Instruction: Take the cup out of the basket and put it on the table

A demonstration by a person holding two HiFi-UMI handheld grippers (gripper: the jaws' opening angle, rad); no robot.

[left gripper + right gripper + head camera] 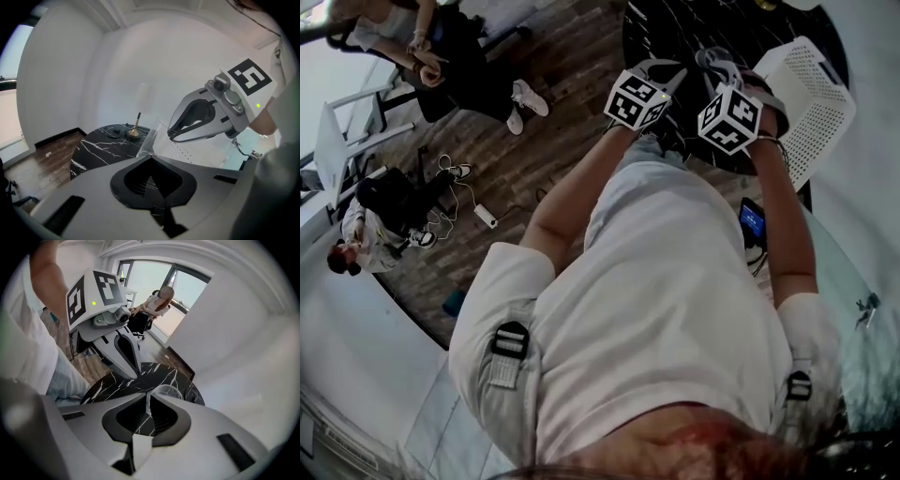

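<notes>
A clear glass cup (166, 391) shows just past my right gripper (146, 399), whose jaws are closed on its thin rim, above the black marble table (154, 373). In the left gripper view the cup (146, 140) hangs at the tips of the right gripper (169, 135), in front of the white perforated basket (197, 150). My left gripper (151, 157) is shut with nothing in it. From the head view both grippers, left (661, 67) and right (719, 64), are side by side over the table (675, 28), with the basket (811, 94) at the right.
A small brass stand (134, 132) sits at the far side of the table. A phone (751, 221) lies by my right forearm. People sit on the wooden floor (375, 234) and on chairs (441, 47) to the left.
</notes>
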